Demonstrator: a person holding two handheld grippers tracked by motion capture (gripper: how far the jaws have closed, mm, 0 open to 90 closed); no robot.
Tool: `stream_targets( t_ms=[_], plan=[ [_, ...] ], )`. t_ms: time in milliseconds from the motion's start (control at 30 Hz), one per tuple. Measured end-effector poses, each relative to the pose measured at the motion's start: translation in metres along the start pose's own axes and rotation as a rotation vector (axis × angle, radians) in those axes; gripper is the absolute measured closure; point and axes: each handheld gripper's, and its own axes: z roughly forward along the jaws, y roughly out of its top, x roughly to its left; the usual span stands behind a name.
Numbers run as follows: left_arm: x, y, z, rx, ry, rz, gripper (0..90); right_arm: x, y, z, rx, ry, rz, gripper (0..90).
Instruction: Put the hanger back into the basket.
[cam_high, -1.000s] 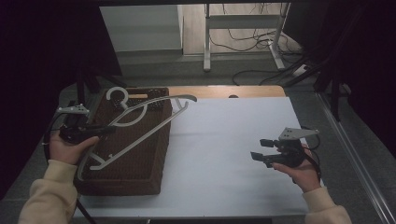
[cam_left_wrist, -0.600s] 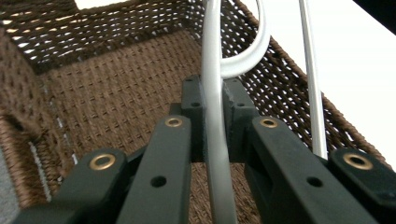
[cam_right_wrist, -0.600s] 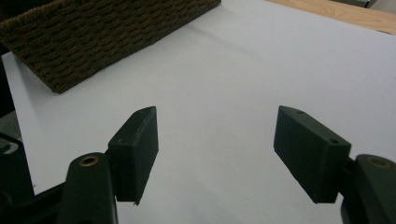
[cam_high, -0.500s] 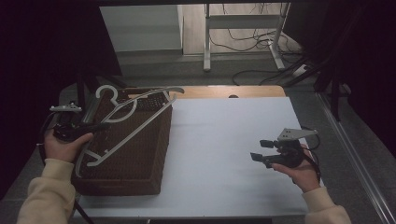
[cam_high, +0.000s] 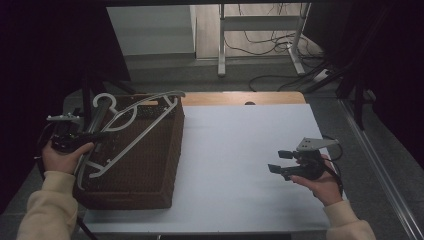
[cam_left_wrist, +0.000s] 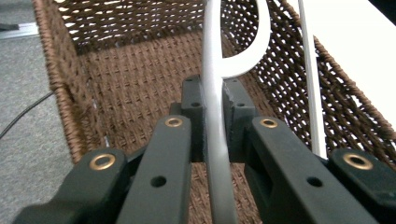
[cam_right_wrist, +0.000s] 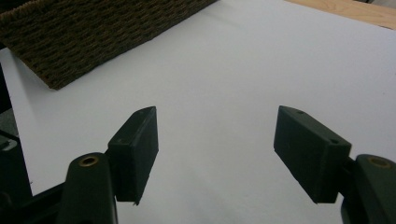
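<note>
Dim room, cables on the floor out back, and a white surface (cam_high: 240, 165) taking up most of the frame with a strip of bare wood along its far edge.

Starting at the left tongs (cam_high: 97, 136): they're clamped on a white plastic hanger (cam_high: 131, 125), gripping one of its arms partway along. In the left gripper view the hanger (cam_left_wrist: 215, 140) runs straight up between the pads, squeezed tight, with the hook curling off past the tips. Grabbing the arm rather than the hook looks like a sensible choice to me, since it gives control over how the whole thing tilts.

That hanger sits over a brown wicker basket (cam_high: 145, 165) at the left end of the surface, slanted so it reaches across toward the far rim. My guess is it's either going in or coming out, and the angle is what lets a wide hanger clear the basket walls.

Farther out, the right tongs (cam_high: 278, 161) hover over bare white surface, well apart from the basket, jaws wide and holding nothing. Looks like they're parked out of the way until needed.
</note>
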Motion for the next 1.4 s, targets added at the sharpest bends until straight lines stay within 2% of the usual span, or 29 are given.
stream_targets(
  t_ms=[600, 867, 900, 967, 1000, 1067, 1167, 1400],
  plan=[
    [0.014, -0.010, 0.001, -0.009, 0.033, -0.036, 81.8, -0.001, -0.001, 0.002, 0.008, 0.000, 0.000, 30.1],
    [0.016, -0.013, 0.007, -0.002, 0.045, -0.020, 81.3, -0.001, -0.001, 0.002, 0.011, 0.001, -0.001, 30.1],
    [0.017, -0.014, 0.008, -0.002, 0.038, -0.010, 79.5, -0.001, -0.001, 0.002, 0.011, 0.002, -0.002, 30.1],
    [0.017, -0.015, 0.010, 0.001, 0.085, -0.001, 58.4, -0.001, -0.001, 0.002, 0.009, 0.002, -0.001, 30.0],
    [0.017, -0.015, 0.009, -0.001, 0.098, 0.000, 50.7, -0.001, -0.002, 0.002, 0.009, 0.002, 0.000, 30.0],
    [0.016, -0.016, 0.008, -0.008, 0.092, 0.008, 43.5, -0.001, -0.002, 0.002, 0.009, 0.002, 0.001, 29.9],
    [0.010, -0.015, 0.006, -0.013, 0.072, 0.036, 37.3, -0.001, -0.002, 0.002, 0.011, 0.002, -0.001, 29.8],
    [-0.013, -0.016, 0.006, 0.003, -0.004, 0.098, 32.8, -0.002, -0.002, 0.003, 0.011, 0.007, 0.003, 29.5]
  ],
)
